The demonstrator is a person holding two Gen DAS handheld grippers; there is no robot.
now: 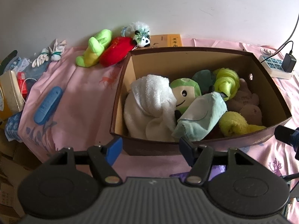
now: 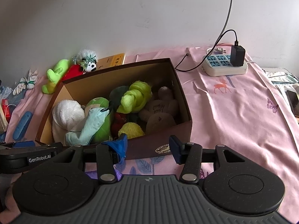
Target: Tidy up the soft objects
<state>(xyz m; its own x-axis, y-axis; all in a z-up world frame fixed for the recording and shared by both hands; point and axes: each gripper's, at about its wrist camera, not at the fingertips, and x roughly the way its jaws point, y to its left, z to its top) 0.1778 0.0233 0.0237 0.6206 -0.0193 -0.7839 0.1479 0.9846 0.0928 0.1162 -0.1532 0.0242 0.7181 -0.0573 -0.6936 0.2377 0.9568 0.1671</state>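
A brown cardboard box (image 1: 186, 149) sat on a pink sheet (image 1: 84, 97) printed with deer, its top open and its inside packed with soft things. At the box's left end lay a rolled white towel (image 1: 149, 108), and beside it a green smiling plush (image 1: 184, 91) peeked out from under a pale blue cloth (image 1: 201, 115). A knotted lime-green fabric bundle (image 1: 226, 84), a yellow terry roll (image 1: 235, 125) and a beige plush (image 1: 246, 100) filled the right side. Outside the box, against the white wall, rested a lime-green plush (image 1: 95, 48), a red plush (image 1: 115, 50) and a small panda toy (image 1: 143, 39), touching one another in a row. A blue remote-shaped case (image 1: 48, 105) lay on the sheet to the left, well apart from the box. A white power strip (image 2: 224, 65) with a black charger (image 2: 237, 55) plugged in sat on the sheet to the right. The left tool (image 1: 150, 150) hovered just in front of the box's near wall, released, with nothing between its 2 blue-padded fingers. The right tool (image 2: 148, 149) hung beside it, also released and empty, before the same wall.
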